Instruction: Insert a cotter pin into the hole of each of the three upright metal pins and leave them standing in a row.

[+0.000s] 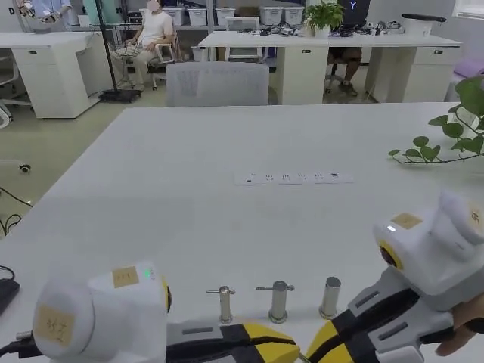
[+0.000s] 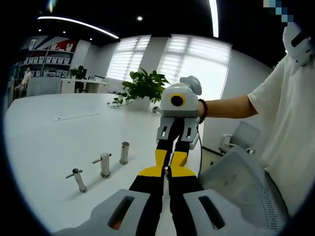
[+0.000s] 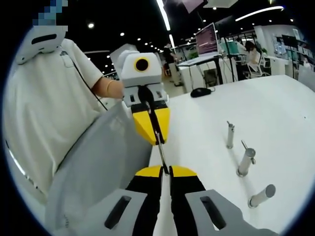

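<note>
Nearest the person, the left gripper [image 1: 291,350] and the right gripper [image 1: 313,345] are meeting tip to tip low over the bench [image 1: 227,204]. In both gripper views each pair of jaws is sitting pressed together. The held cotter pin [image 3: 162,156], a thin metal sliver, is bridging the short gap between the two sets of yellow tips, one end pinched in each.

Just beyond the tips, three metal pins are standing upright in a row on the bench, near one another but not touching. The left metal pin [image 1: 225,304] is carrying the left cotter pin [image 1: 219,290] crosswise through its top. The middle metal pin [image 1: 278,301] is carrying the middle cotter pin [image 1: 272,287] the same way. The right metal pin [image 1: 330,297] is standing with nothing through its top.

Farther across the bench, a flat power strip [image 1: 293,178] is lying in the surface, and a leafy vine [image 1: 446,144] is trailing in from the right edge. Behind the far edge a grey mesh chair [image 1: 217,83] is standing, and beyond it a seated person [image 1: 151,38] is resting by other white desks.
</note>
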A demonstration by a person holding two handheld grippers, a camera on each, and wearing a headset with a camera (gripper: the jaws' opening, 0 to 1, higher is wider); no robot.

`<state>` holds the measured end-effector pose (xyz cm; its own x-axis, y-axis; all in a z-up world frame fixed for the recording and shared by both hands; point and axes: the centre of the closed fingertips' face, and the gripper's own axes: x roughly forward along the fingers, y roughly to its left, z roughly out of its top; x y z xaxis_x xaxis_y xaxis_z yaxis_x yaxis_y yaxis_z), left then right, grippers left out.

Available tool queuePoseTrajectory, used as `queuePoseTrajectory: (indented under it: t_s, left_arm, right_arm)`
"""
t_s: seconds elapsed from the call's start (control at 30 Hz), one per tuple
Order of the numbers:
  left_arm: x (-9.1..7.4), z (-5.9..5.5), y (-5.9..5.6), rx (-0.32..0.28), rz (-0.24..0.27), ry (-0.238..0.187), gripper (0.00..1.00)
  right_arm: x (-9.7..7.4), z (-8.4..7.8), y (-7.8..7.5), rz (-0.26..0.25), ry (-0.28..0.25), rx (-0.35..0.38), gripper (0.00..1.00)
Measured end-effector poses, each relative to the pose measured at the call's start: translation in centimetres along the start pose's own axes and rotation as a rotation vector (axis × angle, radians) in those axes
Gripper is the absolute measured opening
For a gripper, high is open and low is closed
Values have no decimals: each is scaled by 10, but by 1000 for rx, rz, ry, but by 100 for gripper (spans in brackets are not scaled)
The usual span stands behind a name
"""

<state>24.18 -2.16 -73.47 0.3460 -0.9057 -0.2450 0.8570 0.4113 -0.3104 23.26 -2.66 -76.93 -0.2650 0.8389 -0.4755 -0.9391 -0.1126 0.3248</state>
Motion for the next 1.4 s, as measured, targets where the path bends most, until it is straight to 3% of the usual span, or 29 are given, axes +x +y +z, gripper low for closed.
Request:
queuePoseTrajectory:
  t_s: [0.27, 0.77, 1.17, 1.4]
  left_arm:
    - [-1, 0, 4, -2, 12, 1, 1]
    - [2, -3, 13, 2, 59, -13, 2]
    - [2, -6, 13, 9, 77, -35, 20]
    - [-1, -6, 19, 30, 118, -47, 31]
  right_arm:
    - [-1, 1, 1, -5, 12, -36, 5]
    - [-5, -3, -9, -84, 145, -161, 4]
    - [-25, -18, -24, -173, 235, -178, 4]
    - [-40, -23, -36, -242, 278, -196, 4]
